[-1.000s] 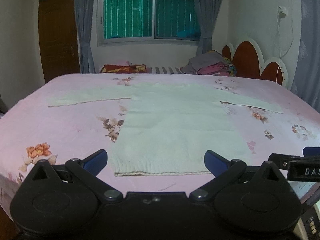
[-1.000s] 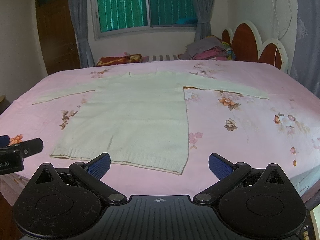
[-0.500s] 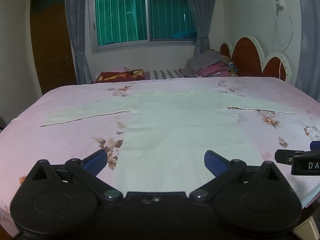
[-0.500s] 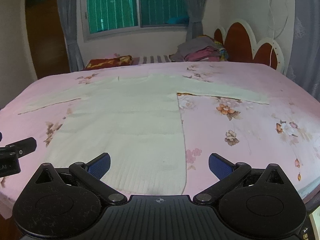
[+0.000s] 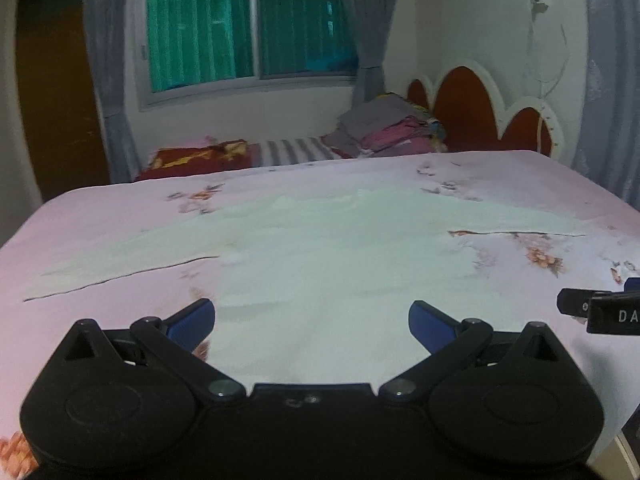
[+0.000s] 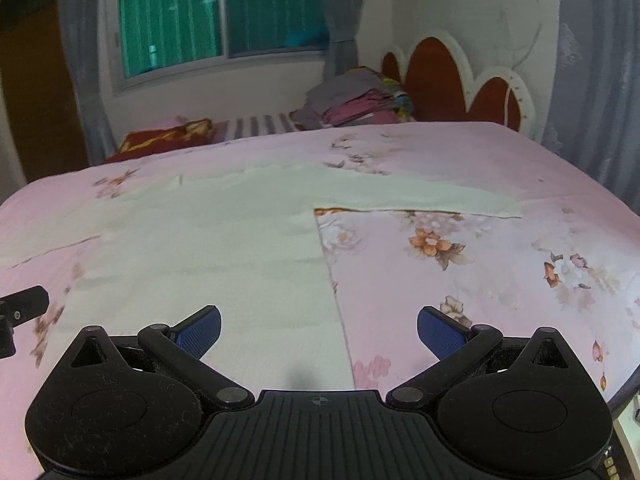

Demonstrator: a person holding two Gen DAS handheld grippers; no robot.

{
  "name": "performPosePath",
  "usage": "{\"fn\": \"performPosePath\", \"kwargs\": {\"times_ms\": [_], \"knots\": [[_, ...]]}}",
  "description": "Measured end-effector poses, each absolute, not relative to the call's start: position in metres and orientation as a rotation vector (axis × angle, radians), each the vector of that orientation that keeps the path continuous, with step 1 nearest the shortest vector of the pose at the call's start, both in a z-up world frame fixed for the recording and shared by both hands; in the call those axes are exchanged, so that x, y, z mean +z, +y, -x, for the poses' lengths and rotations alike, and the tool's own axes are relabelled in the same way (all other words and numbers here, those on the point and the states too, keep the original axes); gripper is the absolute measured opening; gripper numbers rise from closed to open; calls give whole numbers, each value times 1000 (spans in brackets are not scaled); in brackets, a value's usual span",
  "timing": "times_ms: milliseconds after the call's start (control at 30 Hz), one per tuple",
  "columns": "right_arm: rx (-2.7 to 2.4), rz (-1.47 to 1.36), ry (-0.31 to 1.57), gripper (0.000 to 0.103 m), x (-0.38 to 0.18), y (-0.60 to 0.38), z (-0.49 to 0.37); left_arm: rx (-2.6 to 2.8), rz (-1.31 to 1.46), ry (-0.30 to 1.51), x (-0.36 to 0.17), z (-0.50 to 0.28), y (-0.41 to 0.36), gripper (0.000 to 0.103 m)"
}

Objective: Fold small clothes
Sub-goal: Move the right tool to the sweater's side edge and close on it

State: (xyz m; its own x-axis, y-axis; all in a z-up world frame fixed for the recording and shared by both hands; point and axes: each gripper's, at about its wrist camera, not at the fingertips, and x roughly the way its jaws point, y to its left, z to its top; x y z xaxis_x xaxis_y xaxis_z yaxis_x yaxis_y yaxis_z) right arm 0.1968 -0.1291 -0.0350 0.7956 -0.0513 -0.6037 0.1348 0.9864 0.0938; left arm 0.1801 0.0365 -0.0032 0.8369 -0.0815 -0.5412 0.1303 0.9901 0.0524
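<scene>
- Bedroom: bed (image 5: pixel 100 216) under a pink flowered sheet, filling the middle of both views.
- Green-curtained window (image 5: pixel 248 24) at upper centre of the left view, grey drapes either side, brown door (image 5: pixel 56 100) at far left.
- Red scalloped headboard (image 6: pixel 460 76) at upper right of the right view.
- Heap of folded clothes (image 5: pixel 388 128) in grey and pink just left of the headboard; red patterned pillow (image 6: pixel 160 140) further left along the far edge.
- Pale cream sweater (image 5: pixel 340 264) spread flat on the sheet, both sleeves stretched out sideways, hem toward the bottom of the frame and hidden behind the tool bodies.
- Left tongs (image 5: pixel 312 320) spread wide, blue tips apart, low over the sweater's lower body, pinching nothing.
- Right tongs (image 6: pixel 318 326) likewise spread wide, straddling the sweater's right side edge: left tip over the knit, right tip over bare sheet.
- Contact between tips and fabric not discernible in either view.
- Black end of the right tool at the right edge of the left view; black end of the left tool at the left edge of the right view.
</scene>
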Motion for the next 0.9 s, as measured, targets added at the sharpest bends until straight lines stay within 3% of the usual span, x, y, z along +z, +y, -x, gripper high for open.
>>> {"fn": "performPosePath", "kwargs": {"times_ms": [433,900], "knots": [[-201,-158,633,103,-31,-180,-247,-202,-146,564,-5,-253,-14,103],[-287,-300,588,102,-59,-342,-368,-99,-95,556,-15,-366,-68,103]]}}
